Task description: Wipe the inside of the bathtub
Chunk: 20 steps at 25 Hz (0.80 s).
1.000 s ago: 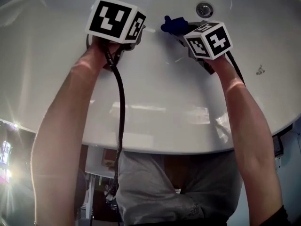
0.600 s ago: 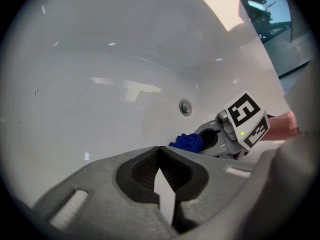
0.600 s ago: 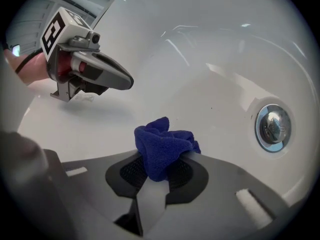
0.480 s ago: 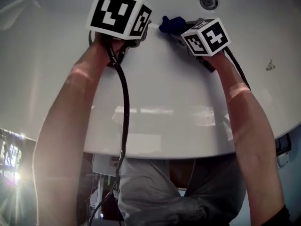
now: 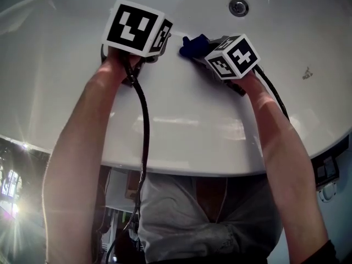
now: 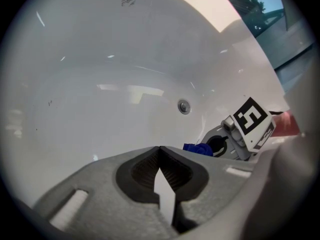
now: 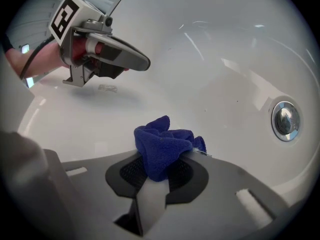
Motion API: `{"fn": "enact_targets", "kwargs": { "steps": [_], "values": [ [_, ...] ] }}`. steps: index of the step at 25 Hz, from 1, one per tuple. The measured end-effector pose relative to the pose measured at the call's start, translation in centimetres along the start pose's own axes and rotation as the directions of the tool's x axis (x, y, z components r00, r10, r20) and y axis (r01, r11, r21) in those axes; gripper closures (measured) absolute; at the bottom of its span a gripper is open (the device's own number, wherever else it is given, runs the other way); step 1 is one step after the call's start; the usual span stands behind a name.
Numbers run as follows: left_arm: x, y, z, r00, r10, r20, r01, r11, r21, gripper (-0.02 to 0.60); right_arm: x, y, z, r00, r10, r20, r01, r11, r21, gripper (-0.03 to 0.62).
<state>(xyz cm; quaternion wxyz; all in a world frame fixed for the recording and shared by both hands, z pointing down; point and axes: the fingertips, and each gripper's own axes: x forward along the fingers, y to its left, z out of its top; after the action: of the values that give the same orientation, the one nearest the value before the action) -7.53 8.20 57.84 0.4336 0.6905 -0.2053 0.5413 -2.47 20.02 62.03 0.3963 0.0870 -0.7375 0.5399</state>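
A white bathtub fills the head view, its inner wall curving up to a round chrome fitting. My right gripper is shut on a bunched blue cloth, which pokes out ahead of the jaws against the tub wall; in the head view the blue cloth shows just left of the right gripper's marker cube. My left gripper is shut with nothing between its pads, and it hovers beside the right one. The left gripper view also catches the blue cloth low at the right.
The tub's front rim runs across below my forearms. A black cable hangs from the left gripper over that rim. A small dark mark sits on the tub wall at the right. The chrome fitting lies right of the cloth.
The right gripper and the blue cloth have shifted left and slightly down along the tub wall. The left gripper has stayed almost in place.
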Motion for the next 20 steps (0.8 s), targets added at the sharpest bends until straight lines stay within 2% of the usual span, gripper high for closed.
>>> {"fn": "enact_targets", "kwargs": {
  "steps": [4, 8, 11, 13, 17, 20],
  "values": [
    [-0.5, -1.1, -0.7, 0.999, -0.033, 0.022, 0.035, 0.996, -0.087, 0.579, -0.9, 2.0, -0.1, 0.999, 0.039, 0.034, -0.039, 0.999, 0.006, 0.513],
    [-1.6, -0.9, -0.3, 0.998, 0.007, 0.068, 0.002, 0.991, -0.133, 0.578, -2.1, 3.7, -0.2, 0.996, 0.069, 0.05, -0.068, 0.997, -0.022, 0.513],
    [-2.5, -0.9, -0.1, 0.995, 0.012, 0.097, 0.006, 0.982, -0.191, 0.578, -2.8, 4.9, -0.6, 0.995, 0.09, 0.046, -0.088, 0.995, -0.037, 0.513],
    [-3.0, -1.1, 0.2, 0.995, 0.014, 0.096, 0.004, 0.982, -0.188, 0.579, -3.4, 5.5, -0.4, 0.995, 0.09, 0.048, -0.087, 0.995, -0.053, 0.513],
    [-3.8, -2.4, -0.1, 0.998, 0.016, 0.066, -0.008, 0.992, -0.128, 0.578, -4.3, 7.4, -0.8, 0.996, 0.08, 0.031, -0.076, 0.99, -0.122, 0.513],
    [-4.4, -3.7, -0.2, 0.998, 0.011, 0.063, -0.004, 0.993, -0.122, 0.578, -5.2, 8.8, -1.1, 0.995, 0.095, 0.031, -0.09, 0.987, -0.132, 0.513]
  ]
}}
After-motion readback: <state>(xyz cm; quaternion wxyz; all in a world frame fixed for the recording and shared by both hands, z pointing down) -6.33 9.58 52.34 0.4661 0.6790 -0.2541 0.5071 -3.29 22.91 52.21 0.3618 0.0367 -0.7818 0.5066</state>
